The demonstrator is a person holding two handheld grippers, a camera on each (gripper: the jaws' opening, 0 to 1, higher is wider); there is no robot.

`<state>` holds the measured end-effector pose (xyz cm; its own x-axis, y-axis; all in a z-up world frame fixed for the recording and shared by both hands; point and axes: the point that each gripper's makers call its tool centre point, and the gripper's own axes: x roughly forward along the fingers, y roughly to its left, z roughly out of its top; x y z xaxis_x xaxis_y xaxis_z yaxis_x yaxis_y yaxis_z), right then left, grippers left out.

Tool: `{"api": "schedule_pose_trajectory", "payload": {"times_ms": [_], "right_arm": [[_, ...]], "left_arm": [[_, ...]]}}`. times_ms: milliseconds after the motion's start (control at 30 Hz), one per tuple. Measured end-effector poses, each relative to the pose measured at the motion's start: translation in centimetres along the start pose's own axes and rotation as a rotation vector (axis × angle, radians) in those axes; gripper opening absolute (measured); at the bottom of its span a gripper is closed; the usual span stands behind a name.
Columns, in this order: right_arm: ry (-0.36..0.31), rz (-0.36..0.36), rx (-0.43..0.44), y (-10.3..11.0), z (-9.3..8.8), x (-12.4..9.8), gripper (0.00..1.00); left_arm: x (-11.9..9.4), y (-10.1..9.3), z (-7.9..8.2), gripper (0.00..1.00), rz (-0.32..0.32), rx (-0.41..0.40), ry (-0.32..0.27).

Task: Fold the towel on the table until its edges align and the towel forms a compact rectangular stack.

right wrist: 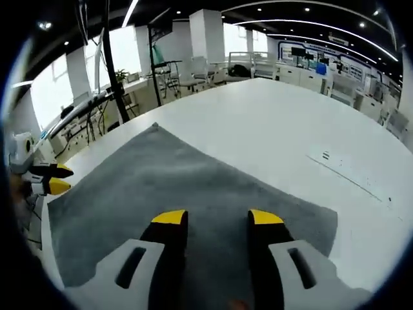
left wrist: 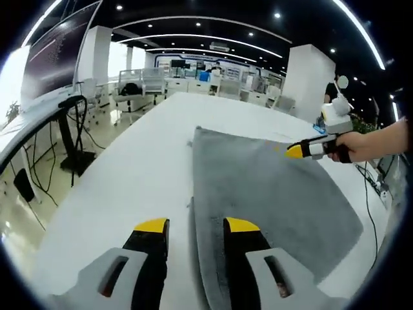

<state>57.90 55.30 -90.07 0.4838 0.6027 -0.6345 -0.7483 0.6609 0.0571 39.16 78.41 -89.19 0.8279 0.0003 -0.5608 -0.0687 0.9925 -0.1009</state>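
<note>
left gripper [left wrist: 197, 226]: jaws parted, yellow tips pointing forward, nothing between them.
right gripper [right wrist: 218, 218]: jaws parted with a clear gap, nothing held.
right gripper seen from the left one: off to its right, yellow tip pointing left.
hand [left wrist: 361, 145]: wrapped around the right gripper's handle, forearm extending right.

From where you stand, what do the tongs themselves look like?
Both tongs share one build: the left tongs and the right tongs have two black jaws with yellow tips on slotted grey bases. No cables or markings show. A bare hand holds the right one.
</note>
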Motion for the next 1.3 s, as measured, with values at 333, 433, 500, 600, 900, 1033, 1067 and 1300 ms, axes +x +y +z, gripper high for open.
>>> {"api": "schedule_pose_trajectory", "payload": {"times_ms": [333,433,500,600,900,1033,1067,1300], "right_arm": [[0.019,-0.094,0.072,-3.4,-5.0,-4.9,0.38],[0.014,-0.106,0.084,-3.5,-5.5,-5.9,0.37],[0.009,-0.108,0.087,-3.3,-5.9,-6.5,0.37],[0.013,-0.113,0.103,-3.0,-6.7,-7.2,0.37],[0.003,-0.121,0.181,-2.4,-8.8,-8.5,0.29],[0.002,-0.1,0.185,-1.9,-9.0,-8.4,0.17],[-0.004,-0.108,0.175,-1.9,-9.0,-8.4,0.17],[-0.037,-0.124,0.222,-2.7,-9.5,-8.2,0.06]], "left_arm": [[2.2,0.7,0.2,0.35,-0.021,0.059,0.042],[2.7,1.2,0.1,0.35,-0.021,0.063,0.051],[2.9,1.3,-0.1,0.34,-0.025,0.065,0.057],[3.3,1.2,-0.6,0.32,-0.045,0.074,0.07],[2.9,-0.2,-0.1,0.26,-0.067,0.107,0.061],[3.0,-1.0,-0.1,0.21,-0.082,0.12,0.062],[3.1,-1.1,-0.1,0.21,-0.082,0.124,0.059],[3.5,-2.2,0.2,0.18,-0.099,0.135,0.032]]}}
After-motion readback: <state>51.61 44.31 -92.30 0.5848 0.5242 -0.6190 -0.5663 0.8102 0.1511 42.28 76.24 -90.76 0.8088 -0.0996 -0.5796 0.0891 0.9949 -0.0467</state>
